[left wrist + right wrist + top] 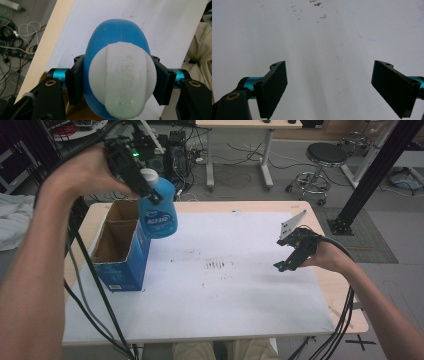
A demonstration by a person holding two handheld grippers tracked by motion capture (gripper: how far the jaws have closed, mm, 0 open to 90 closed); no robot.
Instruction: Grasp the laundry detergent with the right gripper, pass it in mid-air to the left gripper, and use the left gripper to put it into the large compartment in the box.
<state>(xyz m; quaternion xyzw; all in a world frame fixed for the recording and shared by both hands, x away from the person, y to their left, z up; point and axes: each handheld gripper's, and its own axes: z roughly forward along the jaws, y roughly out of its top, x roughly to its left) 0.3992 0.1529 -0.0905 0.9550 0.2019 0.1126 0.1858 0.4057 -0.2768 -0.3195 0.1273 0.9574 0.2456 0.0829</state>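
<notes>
Where the high view looks down on the wooden table [345, 320] with its white matte sheet, one glossy blue plastic bottle with a white round cap [158, 210] hangs in the air above the table's far left corner, just over the open top of one blue cardboard box [121, 249] that stands upright along the left edge; the box shows raw brown card inside and printed blue on its outer walls. The left gripper [150, 194], black and angular, is clamped on the bottle at its neck, the bottle tilted with its label facing the person; the right gripper [284, 265], topped by one grey three-cornered plate, hovers near the right edge of the table with its jaws spread and nothing between them; a patch of small dark specks marks the sheet near the table's middle.

In the left gripper view, the bottle [117, 45] is seen from above, its smooth blue shoulder swelling behind a white cap with an embossed mark; two flat black jaws press against it, one on each side, with teal metal collars behind them; the white sheet and pale wooden edge of the table lie below.

In the right gripper view, two flat black rectangular jaws stand wide apart over the bare white sheet, holding nothing; a few brown specks and a faint blue pen line show on it.
</notes>
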